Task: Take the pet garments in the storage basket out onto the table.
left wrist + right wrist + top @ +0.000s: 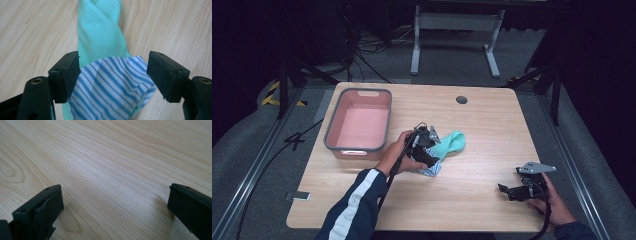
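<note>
Pale wood-grain counter [472,195] stretches under a dim room, with grey floor and dark cables around it.

Nearest, at the right front edge, the right claw [508,190] sits low over bare wood in the person's right hand. Its jaws are spread wide with only counter between them, as the right gripper view makes plain.

Farther in, near the middle, the left claw [428,159] hangs over the cloth, held by the left hand [399,152] at the end of a dark sleeve with a white stripe. Its jaws stand apart. In the left gripper view the striped cloth [112,90] lies between the pads; the left pad's edge is just at the fabric, the right pad is clear of it, and nothing is pinched.

That cloth is white with thin blue stripes, soft and rumpled, gathered into a loose rounded fold. It lies on top of the near end of the green sock [100,32]. The sock is mint green, with a fine knit mesh texture. It runs away from the claw as a long, slightly twisted band, flat on the wood, ending in a rounded toe toward the counter's centre.

Beyond and to the left stands a pink bin [360,125] with a grey rim, near the far left corner. A small dark round hole [461,99] marks the far edge.
</note>
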